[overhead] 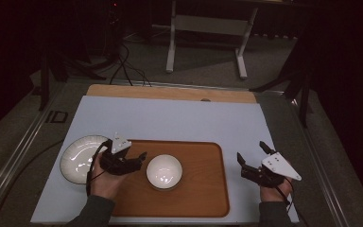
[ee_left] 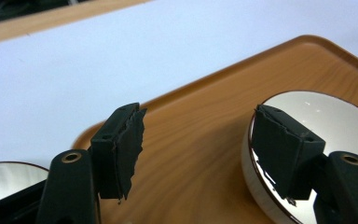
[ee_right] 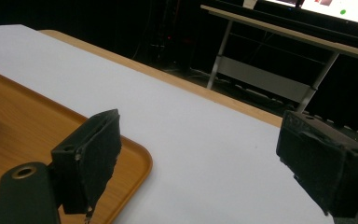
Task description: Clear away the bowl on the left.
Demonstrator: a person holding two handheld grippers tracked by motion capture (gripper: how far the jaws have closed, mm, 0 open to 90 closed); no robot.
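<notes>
Leftmost, white plate [overhead: 78, 158] on the pale blue table cover [overhead: 170, 118], just beside the wooden tray [overhead: 203, 189] at its left edge. Left gripper [overhead: 141, 158]: held over the tray's left part, jaws spread, nothing between them; one jaw close to the bowl's rim, contact not discernible. White bowl [overhead: 164, 171]: upright on the tray, left of centre. Right gripper [overhead: 251, 152]: held above the cover right of the tray, jaws wide apart, empty.
</notes>
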